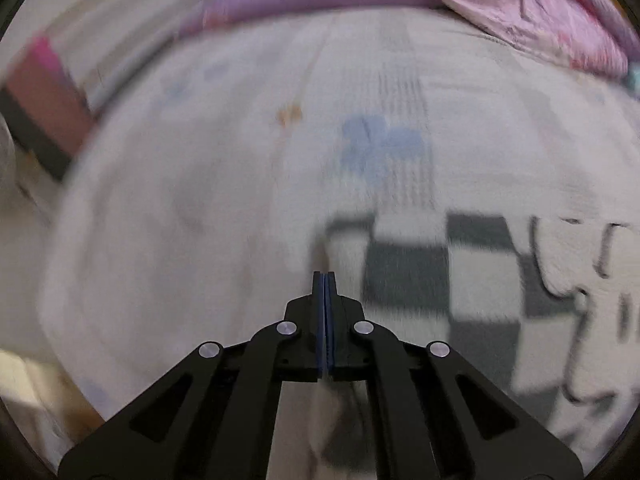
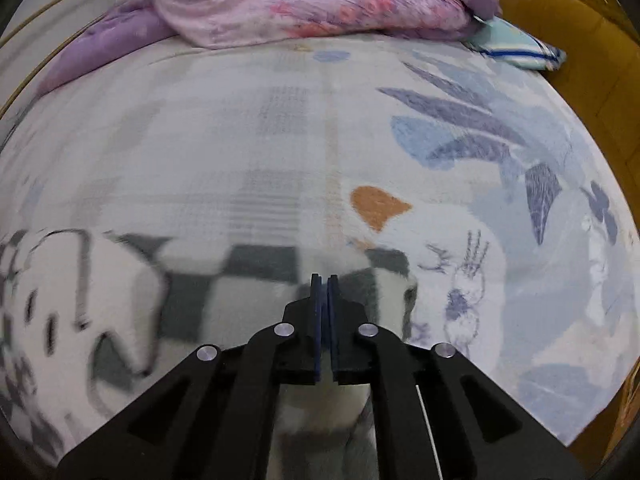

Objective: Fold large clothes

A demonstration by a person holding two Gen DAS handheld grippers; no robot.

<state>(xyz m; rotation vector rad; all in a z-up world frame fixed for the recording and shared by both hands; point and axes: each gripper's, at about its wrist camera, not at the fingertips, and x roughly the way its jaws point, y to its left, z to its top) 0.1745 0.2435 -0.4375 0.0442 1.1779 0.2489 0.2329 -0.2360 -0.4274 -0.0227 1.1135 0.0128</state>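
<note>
Fleecy and checked in grey and white, one garment [image 2: 224, 296] lies on a printed bedsheet [image 2: 280, 140], with one purple quilt [image 2: 320, 4] and one striped pillow [image 2: 516, 46] heaped beyond. Two tongs hang over it: the left gripper [image 1: 324, 276] and right gripper [image 2: 324, 280], jaws closed; whether either pinches cloth cannot be told.

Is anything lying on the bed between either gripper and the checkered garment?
Nothing visible does. The left gripper and right gripper are both shut right at the checkered garment; fabric shows under each, though blur hides any pinch. The purple quilt lies far off.
</note>
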